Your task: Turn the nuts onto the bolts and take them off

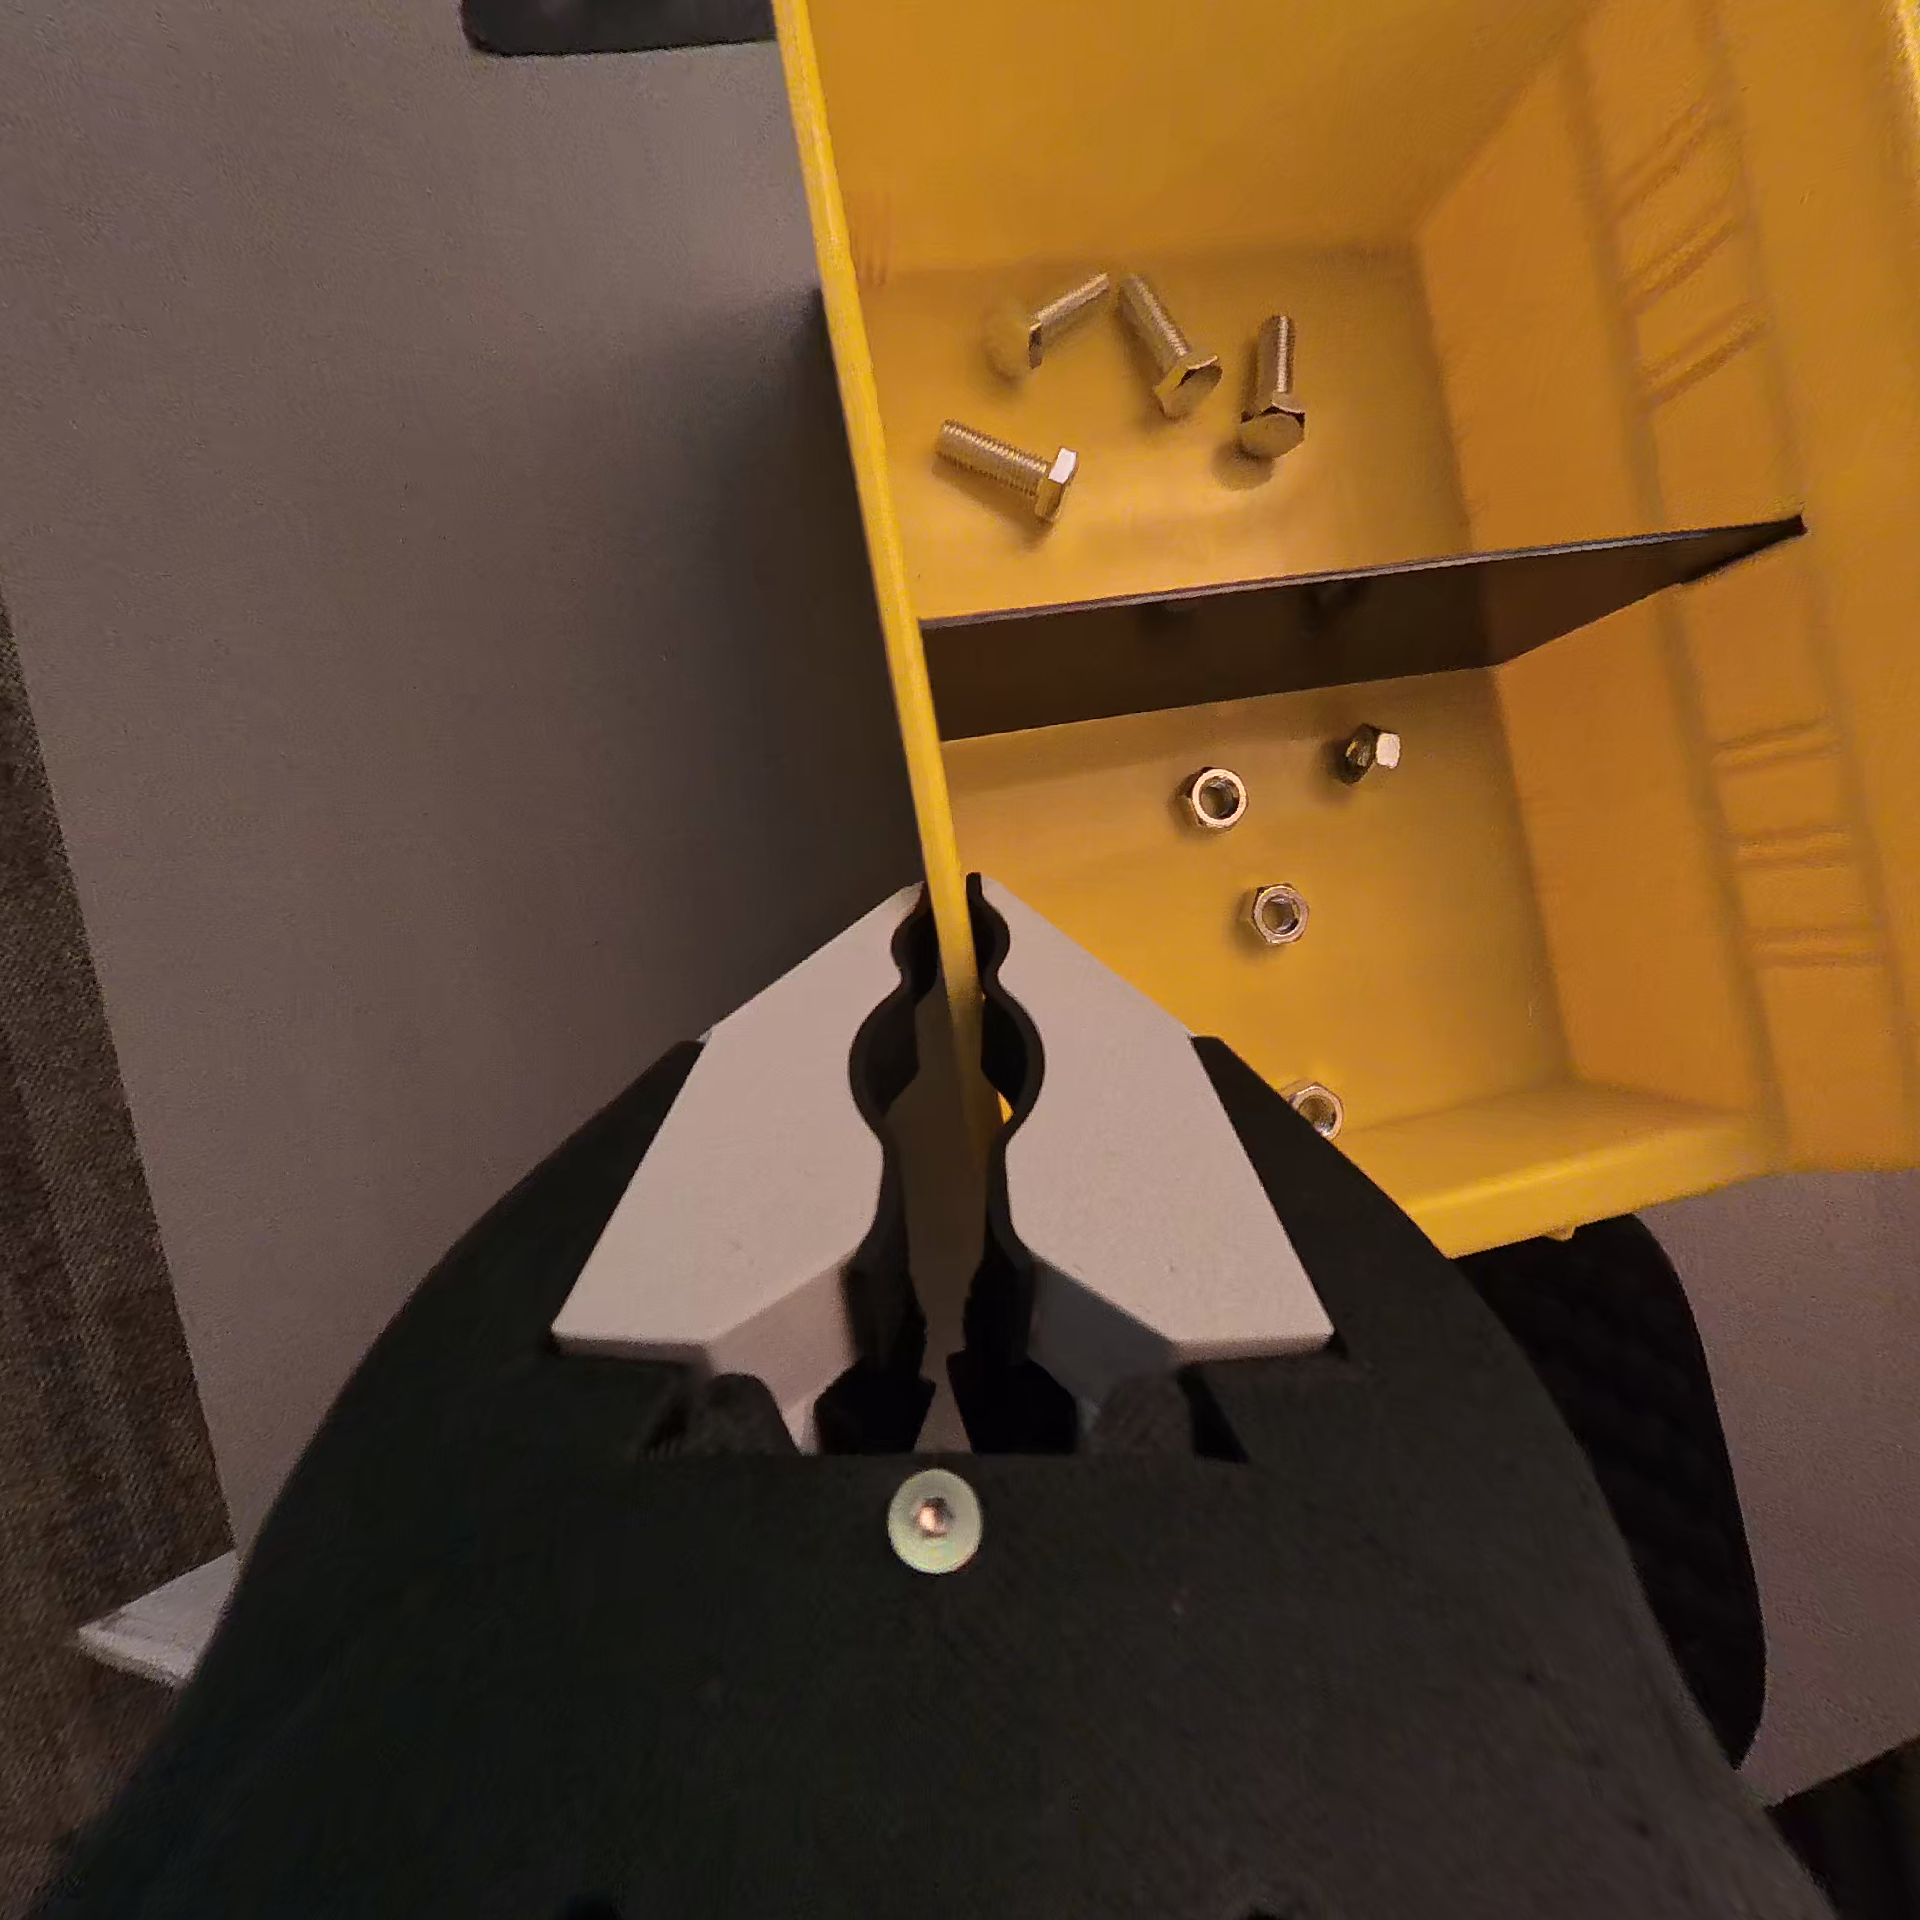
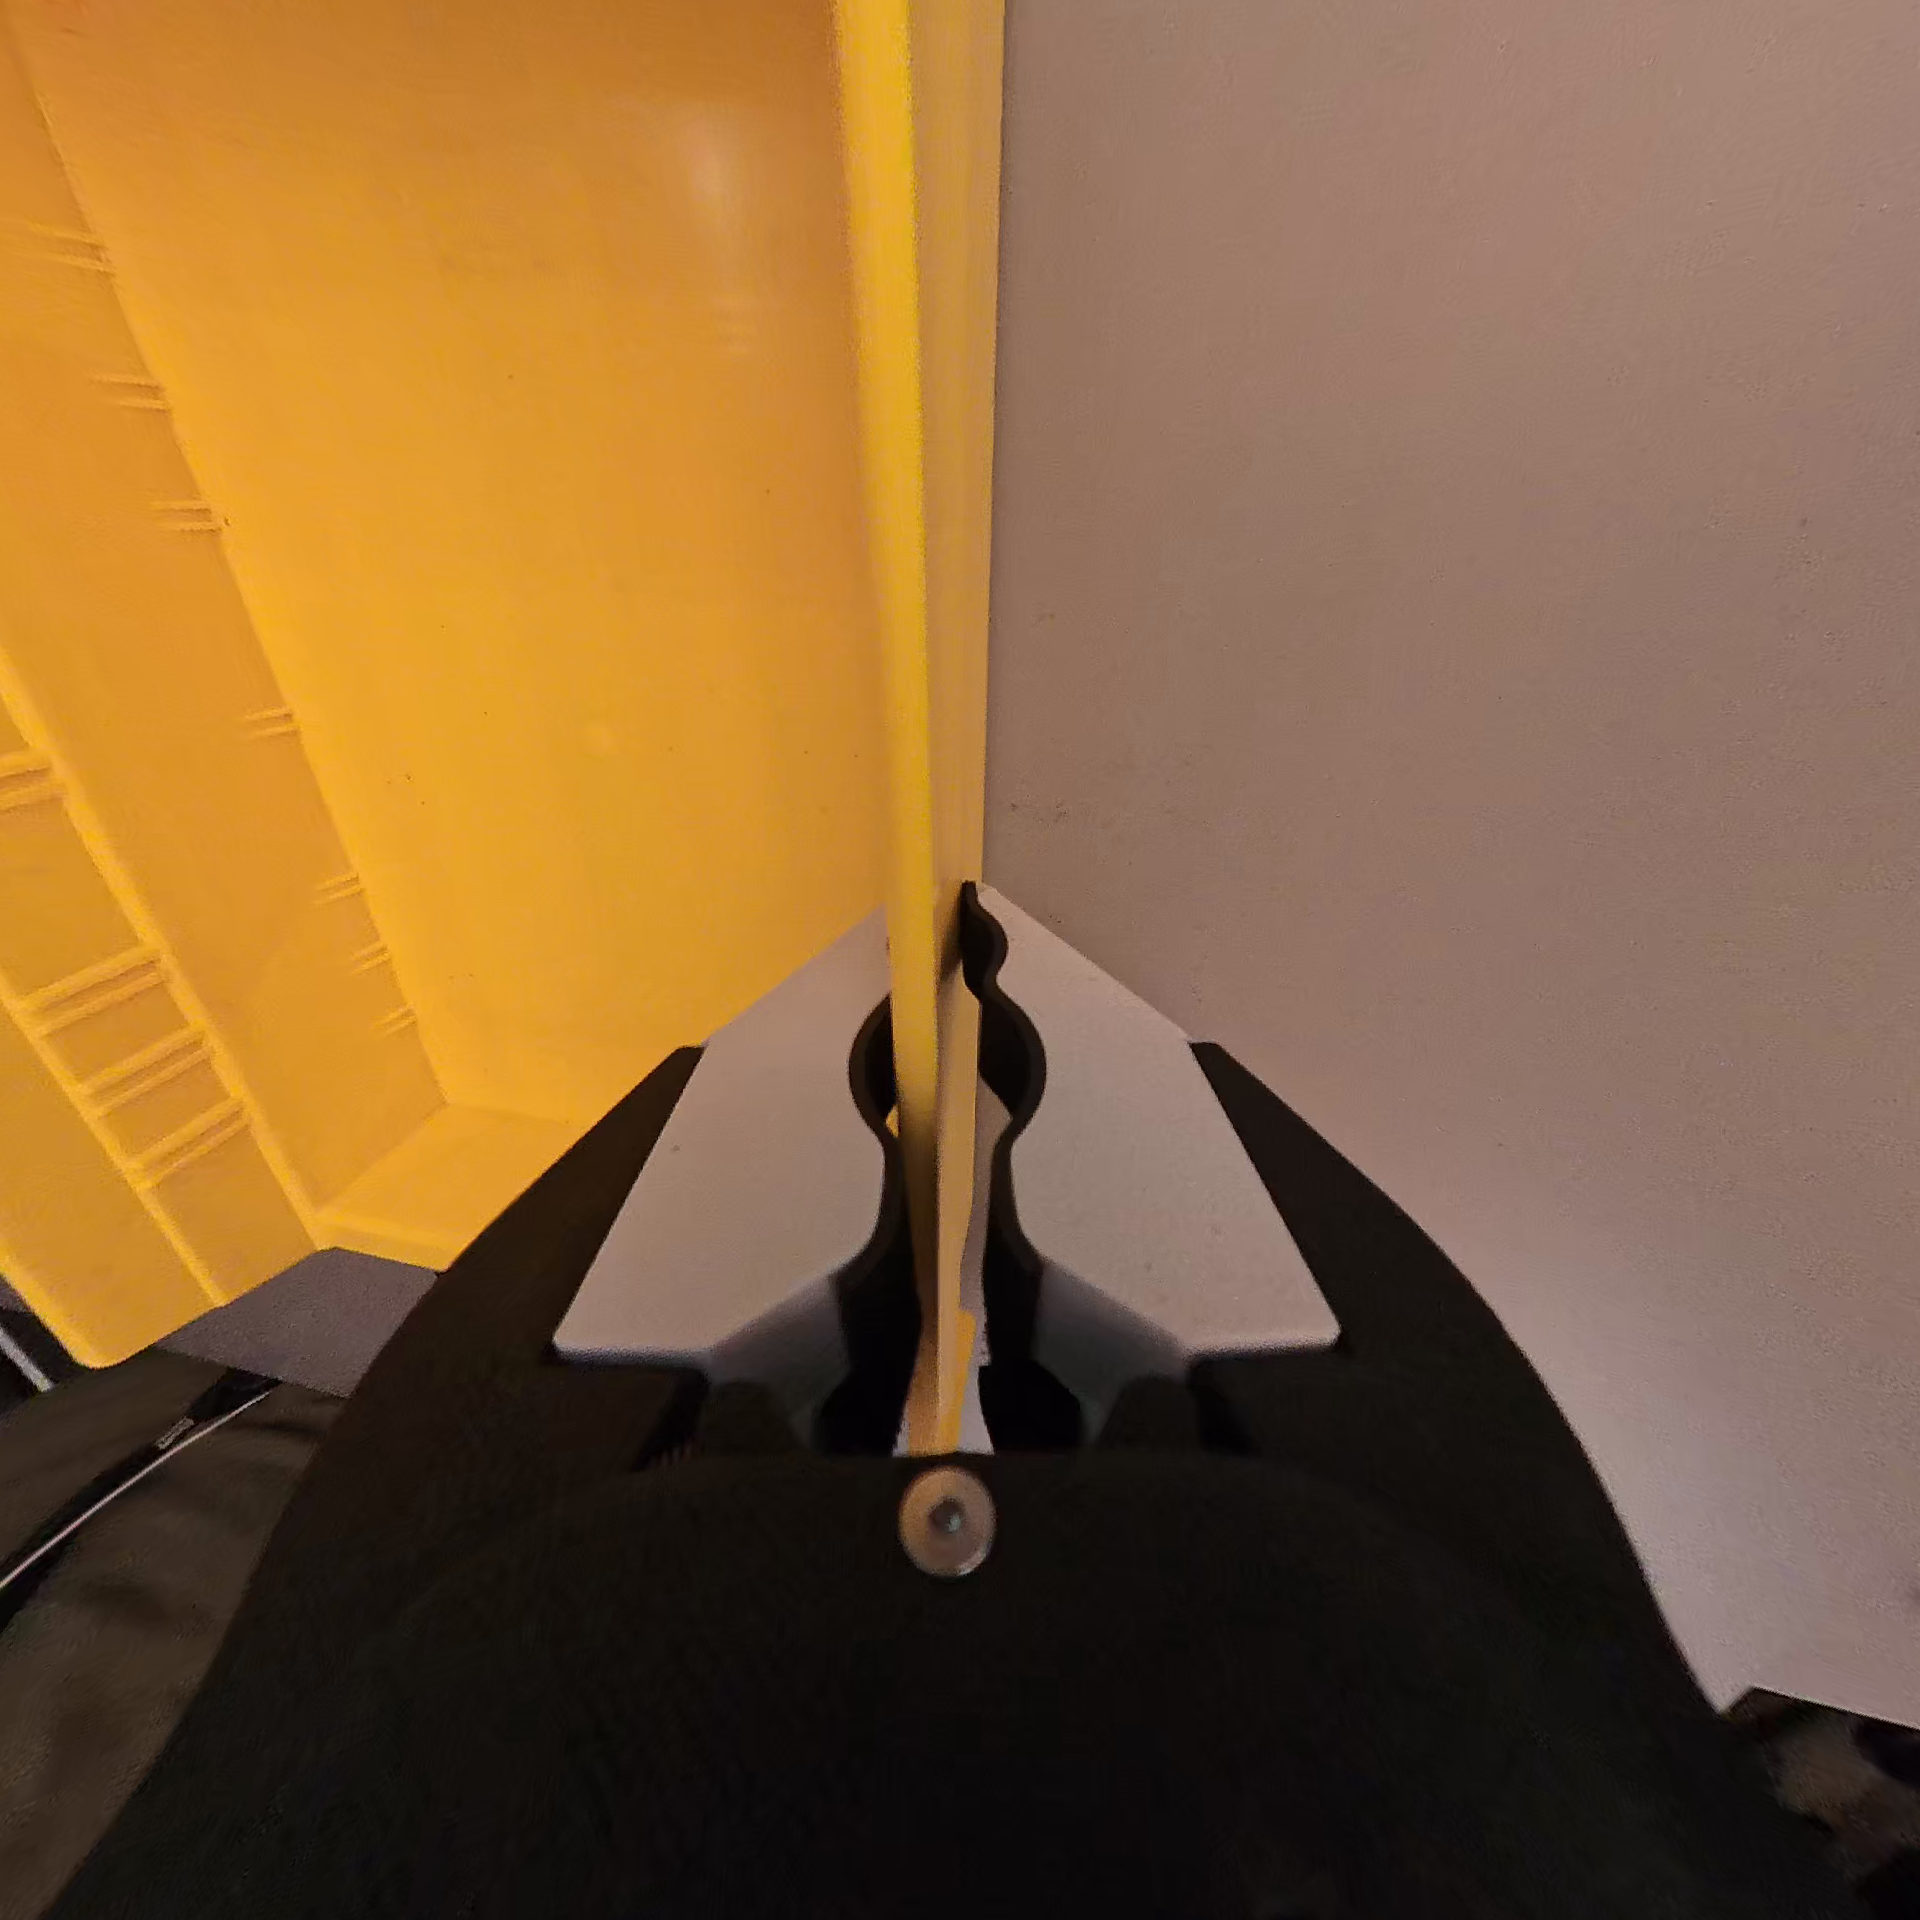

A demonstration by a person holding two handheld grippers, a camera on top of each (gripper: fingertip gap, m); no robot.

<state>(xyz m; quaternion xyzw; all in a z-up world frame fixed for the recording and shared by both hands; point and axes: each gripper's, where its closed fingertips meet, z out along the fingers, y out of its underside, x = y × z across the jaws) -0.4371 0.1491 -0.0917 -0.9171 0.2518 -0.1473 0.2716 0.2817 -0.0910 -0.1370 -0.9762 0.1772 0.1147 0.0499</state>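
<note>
1. left wrist view: the left gripper (image 1: pixel 948 914) is pinching the left side wall of a yellow bin (image 1: pixel 1164 156), its jaws drawn narrow with the thin wall clamped between the black wavy pads.
2. a black divider (image 1: pixel 1351 634) is splitting the bin into a far compartment and a near one.
3. four brass-coloured bolts (image 1: pixel 1179 348) are lying loose on the floor of the far compartment, scattered, with none carrying a nut.
4. four nuts (image 1: pixel 1276 912) are sitting in the near compartment: three lying flat, one of them (image 1: pixel 1314 1107) half hidden behind the gripper's right finger, and one (image 1: pixel 1366 750) tilting on edge close to the divider.
5. a grey tabletop (image 1: pixel 416 623) is showing to the left of the bin, and a dark object (image 1: pixel 613 23) is lying at the top edge, too cut off to identify.
6. right wrist view: the right gripper (image 2: pixel 930 925) is gripping the opposite, right side wall of the yellow bin (image 2: pixel 520 520), its jaws nearly together with the wall running between them down to the hinge screw.
7. the bin's inner wall and ribbed rim are filling the left half of this view; the bolts and nuts are not appearing here.
8. a pale wall or surface (image 2: pixel 1455 623) is filling the right half, and i cannot tell which it is.
</note>
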